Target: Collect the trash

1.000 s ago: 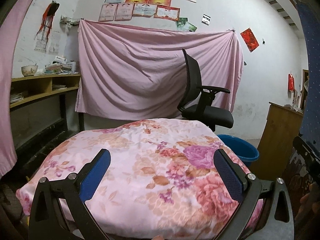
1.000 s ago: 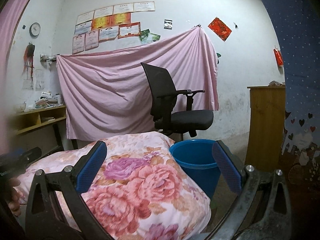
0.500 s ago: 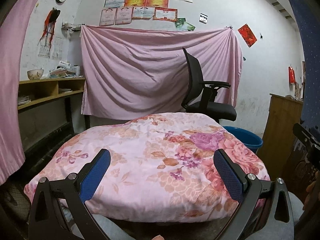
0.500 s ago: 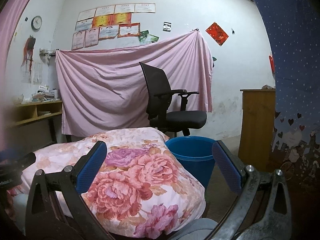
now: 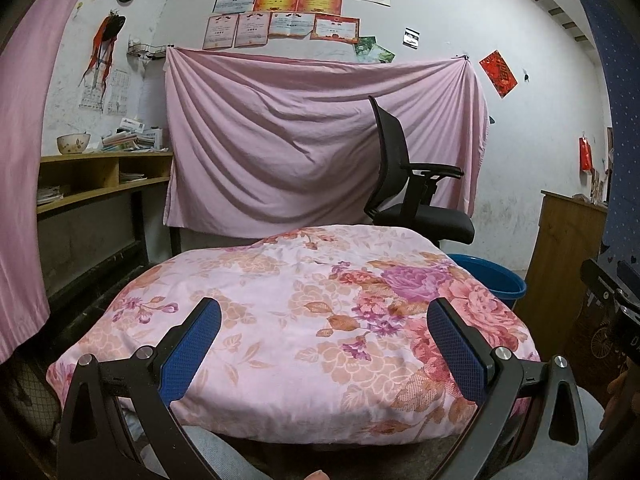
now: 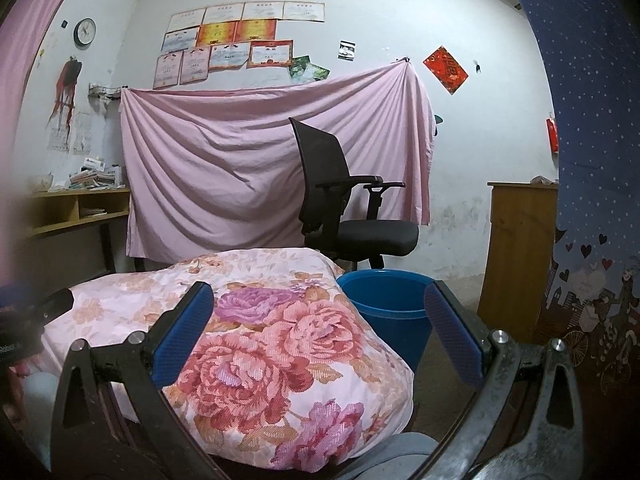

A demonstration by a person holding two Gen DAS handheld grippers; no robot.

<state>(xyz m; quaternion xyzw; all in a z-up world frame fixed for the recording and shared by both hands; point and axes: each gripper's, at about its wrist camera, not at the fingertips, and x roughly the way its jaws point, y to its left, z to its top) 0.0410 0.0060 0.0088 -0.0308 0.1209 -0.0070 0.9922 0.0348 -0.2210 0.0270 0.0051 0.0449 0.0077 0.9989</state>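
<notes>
**Both grippers held wide over a flowered quilt, blue bucket beside it**

The left gripper (image 5: pixel 323 344) sits low in the frame with its blue-padded jaws spread wide apart and nothing between them. Past them, filling the lower middle of the left wrist view, lies a puffy pink quilt printed with rose and purple flowers (image 5: pixel 304 304). A round blue plastic bucket (image 5: pixel 496 280) shows at the quilt's right edge, partly hidden behind it.

The right gripper (image 6: pixel 318 332) likewise has its jaws standing well apart, holding nothing. In its view the bucket (image 6: pixel 386 300) is at centre right, just beside the quilt (image 6: pixel 256 336), its open mouth in sight; no trash can be made out in either view.

Behind the bucket stands a black mesh-backed office chair (image 6: pixel 340 200), in front of a pink sheet hung across the wall (image 5: pixel 280 140). A wooden cabinet (image 6: pixel 520 248) stands at the right of the frame, and a wooden shelf with papers and a bowl (image 5: pixel 100 176) at the left.
</notes>
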